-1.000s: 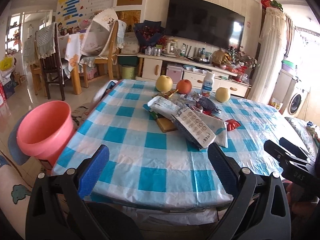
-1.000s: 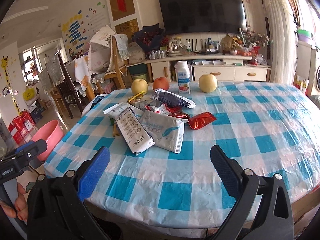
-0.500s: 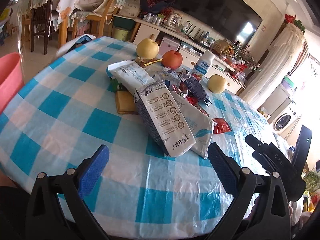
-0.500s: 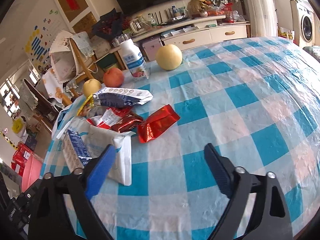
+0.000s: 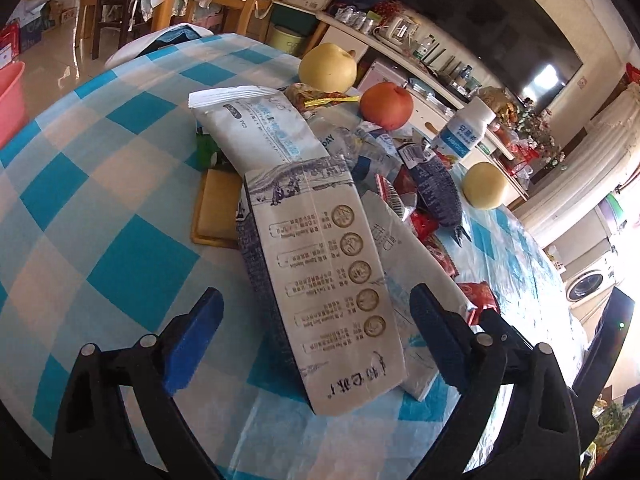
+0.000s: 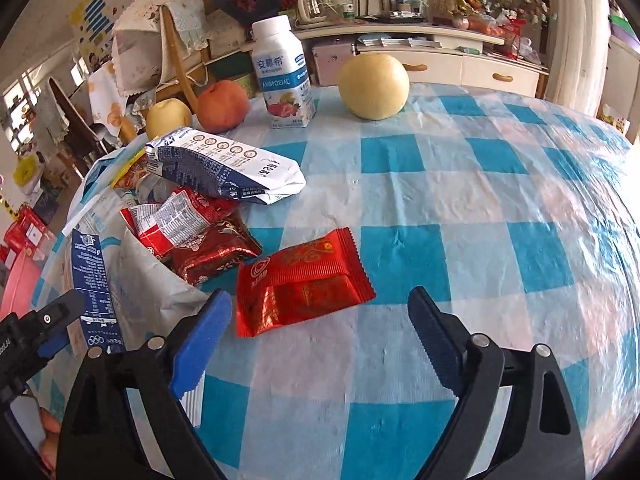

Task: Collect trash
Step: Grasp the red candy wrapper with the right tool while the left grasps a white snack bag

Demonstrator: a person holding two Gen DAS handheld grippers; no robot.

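A heap of empty wrappers lies on the blue-checked tablecloth (image 5: 100,216). My left gripper (image 5: 316,336) is open, its blue fingers straddling the near end of a long white and navy milk-powder bag (image 5: 328,280). Under that bag lies another white bag (image 5: 260,128). My right gripper (image 6: 320,340) is open just short of a flat red snack wrapper (image 6: 304,280), which lies between its fingers' line. Beyond it sit crumpled red wrappers (image 6: 192,236) and a navy and white bag (image 6: 224,172). The left gripper's tip (image 6: 48,320) shows at the right wrist view's left edge.
Two yellow pears (image 6: 374,88) (image 5: 328,67), a red apple (image 5: 386,104) and a yoghurt bottle (image 6: 282,72) stand behind the heap. A pink bin (image 5: 10,96) stands on the floor left of the table. Chairs and a TV cabinet line the far wall.
Both grippers have moved forward and down over the table toward the wrappers. The left one now straddles the long white bag; the right one has closed in on the red wrapper.
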